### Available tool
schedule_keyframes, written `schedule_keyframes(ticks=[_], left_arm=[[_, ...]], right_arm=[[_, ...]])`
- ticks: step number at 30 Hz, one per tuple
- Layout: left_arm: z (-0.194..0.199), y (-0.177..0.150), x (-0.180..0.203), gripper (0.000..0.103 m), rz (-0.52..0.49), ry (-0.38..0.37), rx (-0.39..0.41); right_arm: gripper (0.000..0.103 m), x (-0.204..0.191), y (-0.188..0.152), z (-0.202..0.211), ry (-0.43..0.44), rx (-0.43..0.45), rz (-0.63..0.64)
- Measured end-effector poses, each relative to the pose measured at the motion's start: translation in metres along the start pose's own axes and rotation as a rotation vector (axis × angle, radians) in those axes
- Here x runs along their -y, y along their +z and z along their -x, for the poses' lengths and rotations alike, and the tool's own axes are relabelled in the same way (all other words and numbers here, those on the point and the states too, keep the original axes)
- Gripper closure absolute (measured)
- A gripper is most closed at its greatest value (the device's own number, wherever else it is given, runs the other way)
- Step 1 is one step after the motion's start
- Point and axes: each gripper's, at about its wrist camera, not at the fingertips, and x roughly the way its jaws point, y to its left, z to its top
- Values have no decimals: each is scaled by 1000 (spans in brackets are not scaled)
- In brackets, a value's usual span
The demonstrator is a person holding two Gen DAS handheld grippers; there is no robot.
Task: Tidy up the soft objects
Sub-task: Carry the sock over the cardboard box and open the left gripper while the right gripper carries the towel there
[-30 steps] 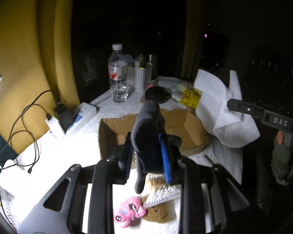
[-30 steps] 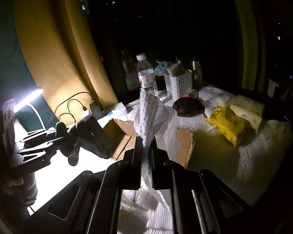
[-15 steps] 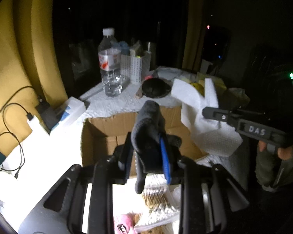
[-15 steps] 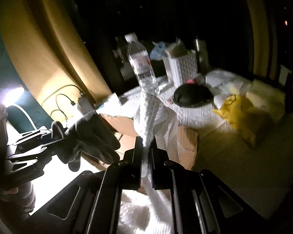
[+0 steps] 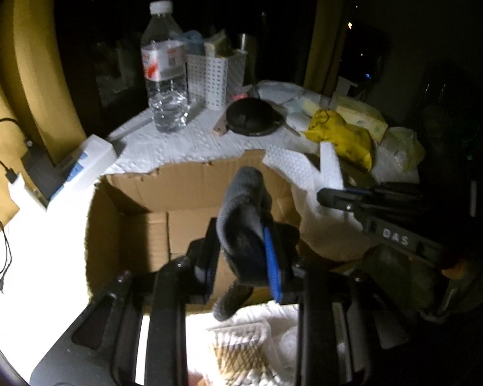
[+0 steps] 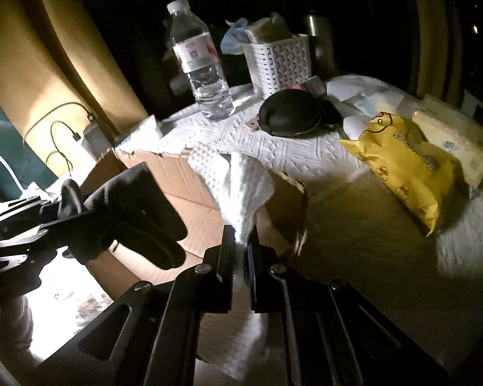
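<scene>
My left gripper is shut on a dark grey knit glove and holds it over the open cardboard box. The glove and left gripper also show at the left of the right wrist view. My right gripper is shut on a white textured cloth that hangs over the box's right wall. In the left wrist view the cloth drapes over the box's right edge beside the right gripper's body.
Behind the box stand a water bottle, a white perforated basket, a black round pouch and a yellow packet. A charger and cables lie at the left. A white mesh item lies below my left gripper.
Both grippers moved forward and down toward the box. The glove now hangs over the box opening and the white cloth has come down onto the box's right wall.
</scene>
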Motion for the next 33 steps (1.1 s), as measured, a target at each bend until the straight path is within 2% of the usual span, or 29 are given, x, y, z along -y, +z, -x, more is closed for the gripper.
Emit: schedule_keyframes(ticks=[7, 13, 16, 20, 26, 28, 29, 33], left_arm=[[-11, 2, 9, 74, 29, -12, -26], [-23, 2, 22, 74, 17, -27, -73], [-31, 0, 30, 73, -8, -29, -106], [-38, -2, 34, 73, -9, -29, -123], [-42, -1, 33, 72, 3, -29, -131], [-44, -1, 34, 71, 3, -28, -135], [-46, -2, 34, 70, 3, -33, -143], [-51, -4, 37, 69, -6, -46, -170]], right_arm=[[95, -6, -4, 33, -85, 82, 51], [95, 3, -12, 27, -95, 62, 33], [95, -1, -13, 27, -130, 71, 59], [88, -6, -15, 35, -129, 104, 61], [87, 1, -16, 39, -174, 109, 39], [80, 5, -17, 36, -179, 90, 24], [70, 7, -18, 33, -175, 74, 18], [65, 21, -21, 15, -100, 0, -61]])
